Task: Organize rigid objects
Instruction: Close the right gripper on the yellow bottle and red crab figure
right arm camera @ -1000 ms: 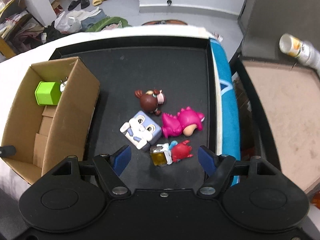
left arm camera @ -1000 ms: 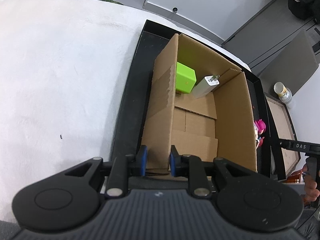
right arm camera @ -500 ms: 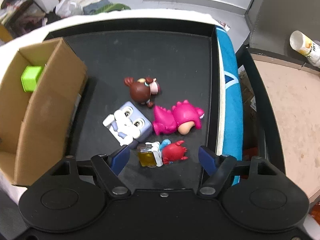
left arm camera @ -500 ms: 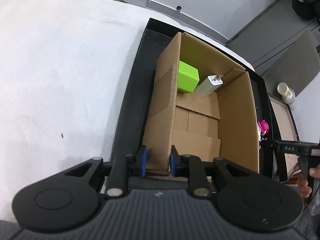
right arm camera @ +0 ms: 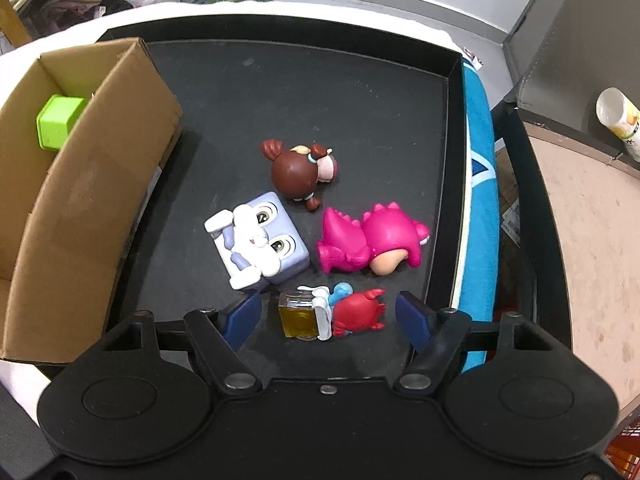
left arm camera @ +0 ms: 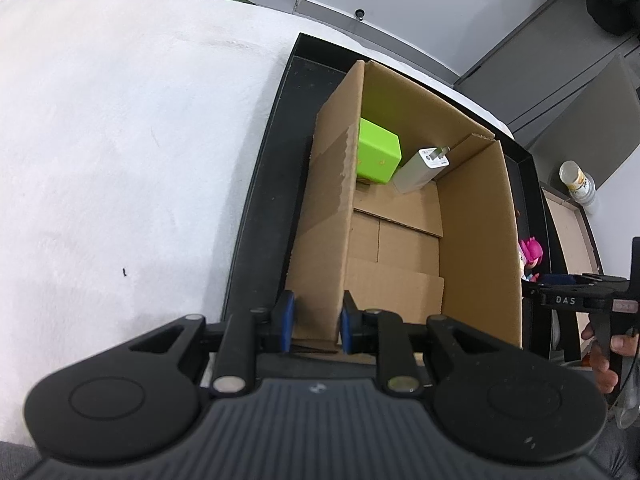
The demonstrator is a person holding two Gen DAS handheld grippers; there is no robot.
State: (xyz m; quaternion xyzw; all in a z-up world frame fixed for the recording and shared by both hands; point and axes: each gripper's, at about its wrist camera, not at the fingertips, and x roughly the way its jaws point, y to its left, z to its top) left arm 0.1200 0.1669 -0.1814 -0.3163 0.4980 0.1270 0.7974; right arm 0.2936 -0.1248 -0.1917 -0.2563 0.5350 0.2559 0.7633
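Observation:
My left gripper (left arm camera: pixel 315 320) is shut on the left wall of an open cardboard box (left arm camera: pixel 328 216) that stands in a black tray (left arm camera: pixel 260 200). Inside the box lie a green cube (left arm camera: pixel 378 156) and a white charger (left arm camera: pixel 422 168). My right gripper (right arm camera: pixel 330 314) is open, low over the tray (right arm camera: pixel 320 88), with a small red crab figure with a yellow block (right arm camera: pixel 332 312) between its fingers. Just beyond lie a lilac cube-shaped figure (right arm camera: pixel 260 246), a pink dinosaur figure (right arm camera: pixel 372 242) and a brown-haired doll figure (right arm camera: pixel 300 172). The box (right arm camera: pixel 80 200) stands at the left.
A white cloth-covered table (left arm camera: pixel 120 160) lies left of the tray. A blue strip (right arm camera: pixel 478 184) runs along the tray's right side. Beyond it is a second tray with a brown surface (right arm camera: pixel 580 248) and a white bottle (right arm camera: pixel 620 120).
My right gripper has moved forward and down towards the toys, so the crab figure now sits between its open fingers. My left gripper keeps its hold on the box wall.

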